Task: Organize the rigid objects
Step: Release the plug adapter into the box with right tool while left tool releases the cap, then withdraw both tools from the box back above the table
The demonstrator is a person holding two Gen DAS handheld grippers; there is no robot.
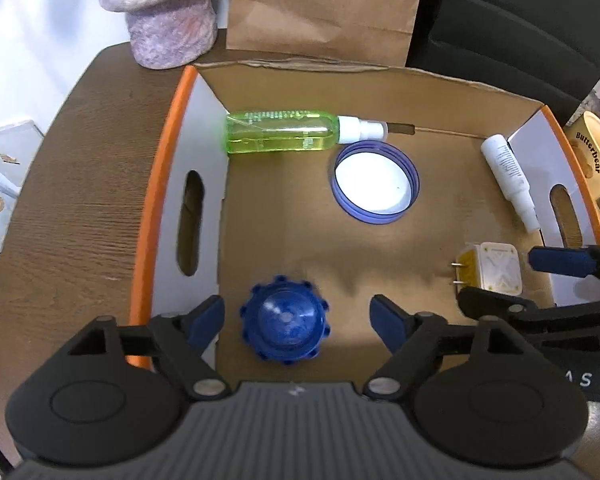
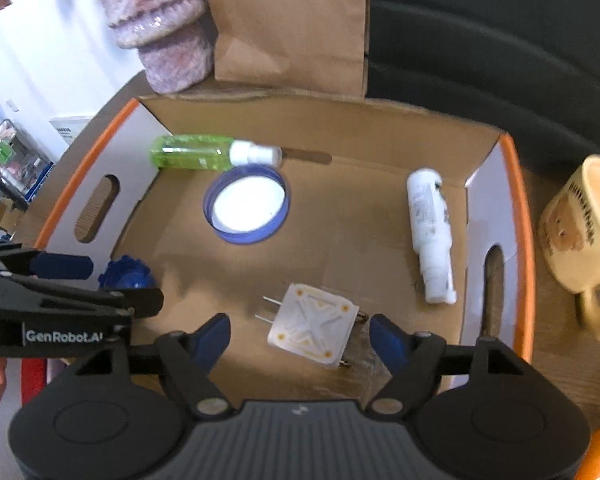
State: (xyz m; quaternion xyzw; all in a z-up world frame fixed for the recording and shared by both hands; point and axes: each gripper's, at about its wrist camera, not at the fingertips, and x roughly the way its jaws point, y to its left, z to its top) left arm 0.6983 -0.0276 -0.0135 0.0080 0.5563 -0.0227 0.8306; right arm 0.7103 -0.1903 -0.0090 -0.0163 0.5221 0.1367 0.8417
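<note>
Cardboard tray fills your left wrist view, sitting on a wooden table. Your left gripper hangs released over the blue knobbed cap, jaws standing clear on either side, so the cap lies free on the tray floor at 6 o'clock. I judge you have it parked in the near left corner to keep like pieces apart. At 12 o'clock a green spray bottle lies along the back wall, a blue-rimmed lid just in front of it; a white bottle rests at 2 o'clock.

From your right wrist view, your right gripper is likewise released, its pads apart around the white plug adapter, which lies flat at 6 o'clock. A cream mug stands outside the tray at 3 o'clock.
</note>
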